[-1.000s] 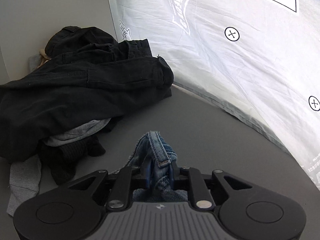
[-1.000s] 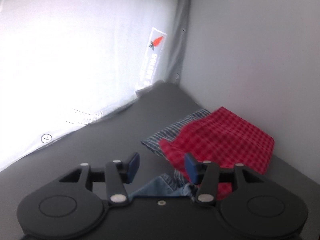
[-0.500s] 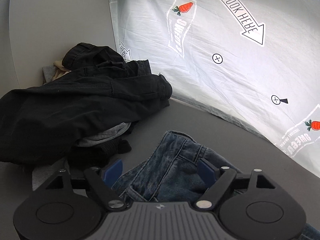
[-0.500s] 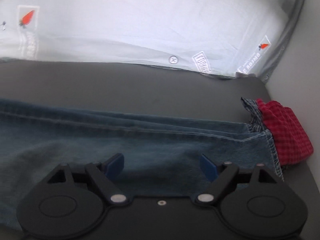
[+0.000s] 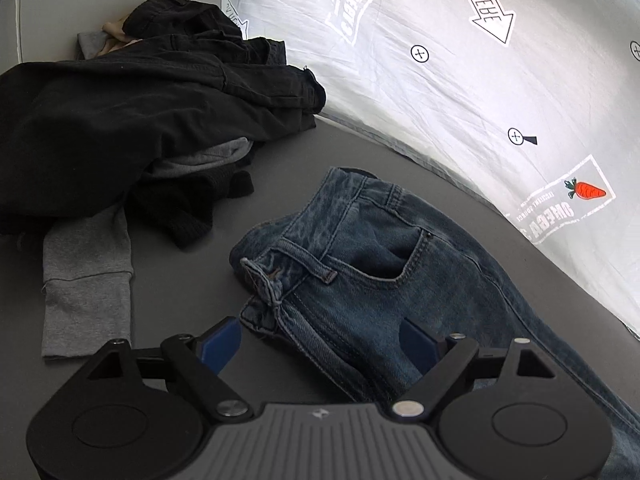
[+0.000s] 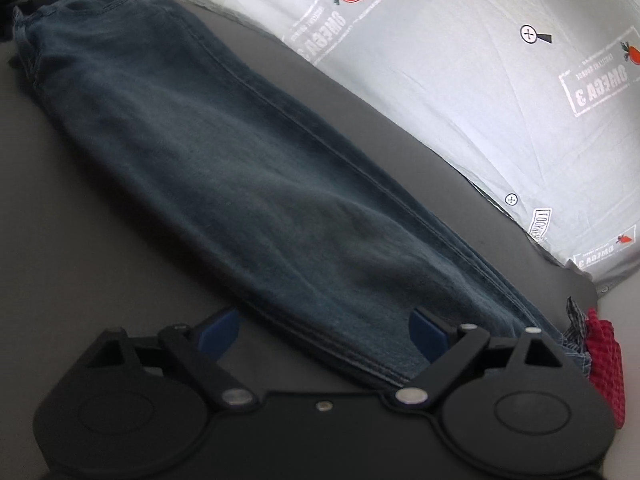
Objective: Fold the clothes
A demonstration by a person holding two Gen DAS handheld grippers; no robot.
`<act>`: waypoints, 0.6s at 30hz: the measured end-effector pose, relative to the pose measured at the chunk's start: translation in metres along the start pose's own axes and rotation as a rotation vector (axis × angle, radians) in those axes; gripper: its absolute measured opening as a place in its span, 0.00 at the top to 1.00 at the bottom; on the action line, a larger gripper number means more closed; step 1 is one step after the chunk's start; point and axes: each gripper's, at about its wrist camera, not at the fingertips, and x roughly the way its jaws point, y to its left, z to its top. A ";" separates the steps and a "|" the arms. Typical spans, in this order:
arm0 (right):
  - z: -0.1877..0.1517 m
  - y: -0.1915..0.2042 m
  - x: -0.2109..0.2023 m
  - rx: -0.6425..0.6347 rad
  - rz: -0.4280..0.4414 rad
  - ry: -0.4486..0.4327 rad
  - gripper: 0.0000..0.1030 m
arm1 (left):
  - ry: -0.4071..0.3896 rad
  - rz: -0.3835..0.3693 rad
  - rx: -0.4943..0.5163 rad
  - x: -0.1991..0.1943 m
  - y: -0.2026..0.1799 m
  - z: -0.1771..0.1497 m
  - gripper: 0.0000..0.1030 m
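Note:
A pair of blue jeans (image 5: 372, 256) lies flat on the dark grey table, folded lengthwise with one leg over the other. The left wrist view shows the waistband, belt loop and front pocket. My left gripper (image 5: 320, 344) is open just above the waist end, holding nothing. In the right wrist view the jeans (image 6: 224, 168) stretch away diagonally to the upper left. My right gripper (image 6: 324, 332) stands open over the hem end, nothing between its blue pads.
A heap of black and grey clothes (image 5: 132, 108) with a grey sleeve (image 5: 86, 280) lies to the left of the jeans. Folded red checked cloth (image 6: 604, 360) sits right of the hem. A white printed sheet (image 5: 460, 72) hangs along the table's far edge.
The left gripper let go of the jeans' waistband and opened. Both grippers drew back, and the jeans now lie stretched out flat on the table.

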 end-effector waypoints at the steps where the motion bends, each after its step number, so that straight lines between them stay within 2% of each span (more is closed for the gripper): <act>1: 0.001 0.005 0.001 -0.018 -0.015 -0.005 0.10 | 0.013 -0.008 0.026 0.005 -0.002 -0.004 0.15; 2: 0.001 0.010 0.003 -0.037 -0.031 -0.010 0.06 | 0.022 -0.013 0.058 0.010 -0.004 -0.007 0.15; 5: 0.012 0.014 0.006 -0.067 -0.056 -0.041 0.06 | 0.024 0.009 0.177 0.028 -0.014 -0.011 0.15; 9: 0.035 0.006 0.012 -0.073 -0.150 -0.104 0.07 | 0.003 0.049 0.295 0.054 -0.023 -0.002 0.15; 13: 0.054 -0.004 0.022 -0.080 -0.192 -0.124 0.05 | -0.010 0.101 0.330 0.077 -0.025 0.013 0.11; 16: 0.067 -0.008 0.033 -0.091 -0.208 -0.120 0.05 | -0.018 0.134 0.345 0.093 -0.023 0.018 0.04; 18: 0.067 -0.001 0.035 -0.134 -0.167 -0.128 0.05 | -0.015 0.143 0.342 0.098 -0.023 0.021 0.02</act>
